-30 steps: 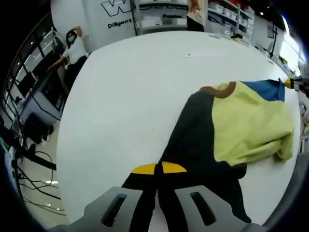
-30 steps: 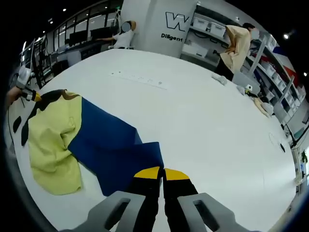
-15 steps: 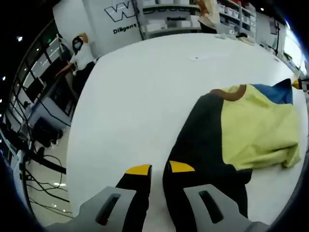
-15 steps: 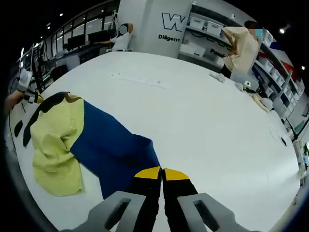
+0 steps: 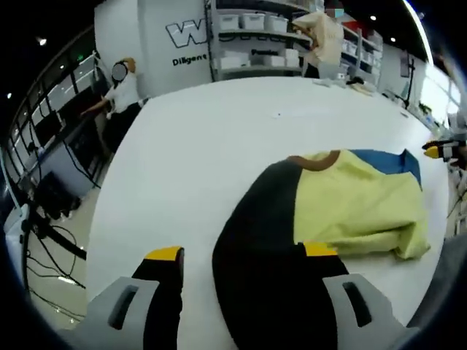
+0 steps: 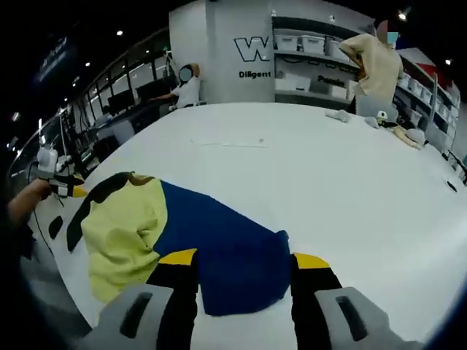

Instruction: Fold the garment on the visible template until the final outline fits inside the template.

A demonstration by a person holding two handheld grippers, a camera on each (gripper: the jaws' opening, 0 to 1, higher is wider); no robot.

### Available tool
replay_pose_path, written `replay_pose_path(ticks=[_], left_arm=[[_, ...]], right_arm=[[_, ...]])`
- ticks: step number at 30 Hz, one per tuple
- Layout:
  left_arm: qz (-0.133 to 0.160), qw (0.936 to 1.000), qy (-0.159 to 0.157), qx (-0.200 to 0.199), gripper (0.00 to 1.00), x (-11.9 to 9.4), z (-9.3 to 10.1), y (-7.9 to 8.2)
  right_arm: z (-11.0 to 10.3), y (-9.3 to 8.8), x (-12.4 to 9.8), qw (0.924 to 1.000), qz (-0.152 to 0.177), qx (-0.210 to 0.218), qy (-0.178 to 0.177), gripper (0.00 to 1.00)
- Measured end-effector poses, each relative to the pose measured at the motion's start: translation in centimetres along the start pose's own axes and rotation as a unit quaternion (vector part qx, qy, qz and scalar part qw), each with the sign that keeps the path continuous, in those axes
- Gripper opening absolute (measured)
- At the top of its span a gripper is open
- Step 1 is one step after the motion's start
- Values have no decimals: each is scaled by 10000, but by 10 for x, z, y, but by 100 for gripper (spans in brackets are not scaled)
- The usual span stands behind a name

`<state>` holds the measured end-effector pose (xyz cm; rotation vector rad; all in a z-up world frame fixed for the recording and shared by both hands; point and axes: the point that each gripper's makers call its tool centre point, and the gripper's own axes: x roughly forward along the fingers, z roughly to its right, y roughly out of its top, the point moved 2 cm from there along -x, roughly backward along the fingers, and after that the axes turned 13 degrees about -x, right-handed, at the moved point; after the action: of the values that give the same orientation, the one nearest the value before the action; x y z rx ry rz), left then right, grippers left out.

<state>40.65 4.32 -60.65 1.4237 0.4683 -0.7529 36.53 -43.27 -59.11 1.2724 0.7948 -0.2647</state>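
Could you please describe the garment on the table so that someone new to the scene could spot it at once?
On the big white table lies one crumpled garment. It is colour-blocked: a pale yellow middle, a black sleeve at one end, a dark blue sleeve at the other and a brown collar.

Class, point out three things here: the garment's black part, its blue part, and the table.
black part (image 5: 255,240), left gripper view, middle of the panel
blue part (image 6: 219,240), right gripper view, middle of the panel
table (image 6: 350,189), right gripper view, bare top
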Motion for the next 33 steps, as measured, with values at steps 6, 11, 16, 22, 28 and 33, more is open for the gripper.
replay_pose_path(ticks=[6,11,16,22,28,33], left_arm=[[124,9989,-448,-112,80,-15,32,-14],[313,9967,-726,-191,91,-24,49,-18],[333,9958,-847,-141,99,-31,60,-24],[340,9942,-1007,-188,99,-42,72,-35],[429,9937,-1022,-145,99,-50,79,-41],[442,9935,-1050,-55,99,-55,87,-47]], right_arm=[[-44,-13,1,9985,-26,-217,510,81],[-76,-16,-4,9954,39,-336,900,97],[-103,-16,-9,9920,87,-456,1173,99],[-134,-15,-14,9858,103,-738,1504,99],[-168,-13,-16,9790,122,-1082,1721,98],[-191,-12,-15,9742,141,-1133,1945,95]])
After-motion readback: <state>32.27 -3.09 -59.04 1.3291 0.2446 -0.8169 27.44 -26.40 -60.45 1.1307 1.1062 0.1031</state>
